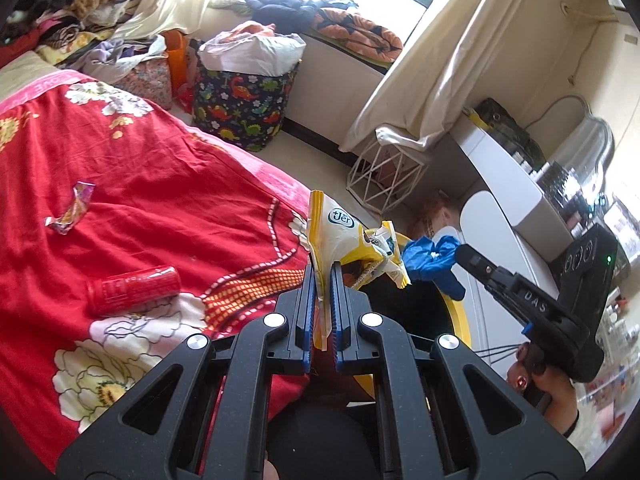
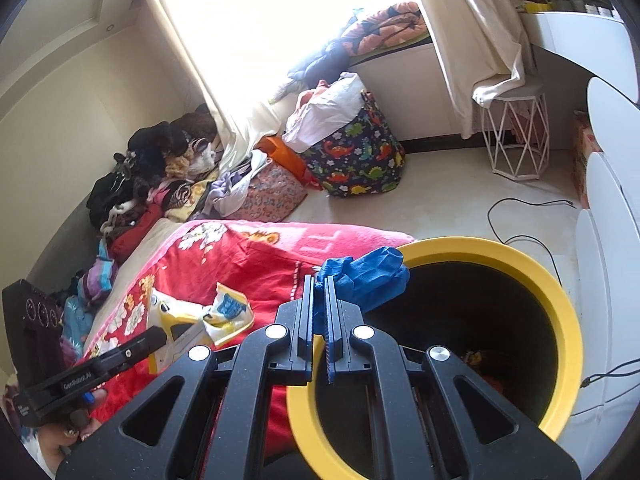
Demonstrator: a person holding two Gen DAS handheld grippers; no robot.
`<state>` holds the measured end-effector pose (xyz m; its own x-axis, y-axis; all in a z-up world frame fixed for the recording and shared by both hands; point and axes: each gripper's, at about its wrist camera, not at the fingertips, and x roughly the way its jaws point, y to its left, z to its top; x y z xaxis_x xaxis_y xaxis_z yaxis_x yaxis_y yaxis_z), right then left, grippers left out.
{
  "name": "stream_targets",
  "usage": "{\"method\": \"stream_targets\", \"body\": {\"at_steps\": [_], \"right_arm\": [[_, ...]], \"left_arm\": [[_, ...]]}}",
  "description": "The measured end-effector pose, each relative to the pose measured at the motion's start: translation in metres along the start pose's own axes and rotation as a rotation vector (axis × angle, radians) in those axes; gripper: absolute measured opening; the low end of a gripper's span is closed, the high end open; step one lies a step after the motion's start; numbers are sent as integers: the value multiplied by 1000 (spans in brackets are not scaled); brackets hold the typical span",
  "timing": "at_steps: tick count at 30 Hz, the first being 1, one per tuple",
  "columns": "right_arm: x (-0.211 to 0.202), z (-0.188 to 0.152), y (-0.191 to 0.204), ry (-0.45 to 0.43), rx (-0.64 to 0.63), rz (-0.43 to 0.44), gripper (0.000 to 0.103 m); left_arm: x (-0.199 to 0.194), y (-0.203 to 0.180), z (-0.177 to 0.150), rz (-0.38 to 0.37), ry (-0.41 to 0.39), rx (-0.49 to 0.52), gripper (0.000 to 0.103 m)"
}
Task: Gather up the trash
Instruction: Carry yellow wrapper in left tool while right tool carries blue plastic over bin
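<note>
While the left tool [image 1: 323, 276] clamps a yellow-and-white snack wrapper [image 1: 344, 236] at centre frame, beside the bed [image 1: 140, 184], the right tool [image 2: 318, 292] pinches a crumpled blue glove [image 2: 364, 276] above the yellow-rimmed bin [image 2: 560, 300], lower right; releasing both there looks next.

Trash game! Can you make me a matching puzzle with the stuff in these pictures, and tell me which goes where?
Things:
1. yellow-and-white snack bag
2. blue crumpled glove
3. red bottle
4. shiny candy wrapper

Places:
A. lying on its side on the red bedspread
B. pinched in the right tool, at the yellow bin rim
C. lying loose on the bedspread, farther up than the bottle
D. pinched in the left tool

Pairs: 1-D, 2-B, 3-A, 4-C
</note>
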<state>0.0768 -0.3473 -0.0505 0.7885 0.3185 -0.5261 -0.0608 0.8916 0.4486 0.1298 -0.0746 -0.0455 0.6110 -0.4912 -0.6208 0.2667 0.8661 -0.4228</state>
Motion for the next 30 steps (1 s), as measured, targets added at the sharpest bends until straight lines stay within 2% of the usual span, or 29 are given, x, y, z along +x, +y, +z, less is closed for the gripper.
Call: {"method": "stream_targets", "body": {"at_steps": [17,30], "right_arm": [[-8,0,-43,-3,82,-57,5],[-10,1,-59,-5,118,-69,5]], "left_arm": [[32,-40,-24,-9,96,134,4],[60,-77,-50,-52,203,242,4]]}}
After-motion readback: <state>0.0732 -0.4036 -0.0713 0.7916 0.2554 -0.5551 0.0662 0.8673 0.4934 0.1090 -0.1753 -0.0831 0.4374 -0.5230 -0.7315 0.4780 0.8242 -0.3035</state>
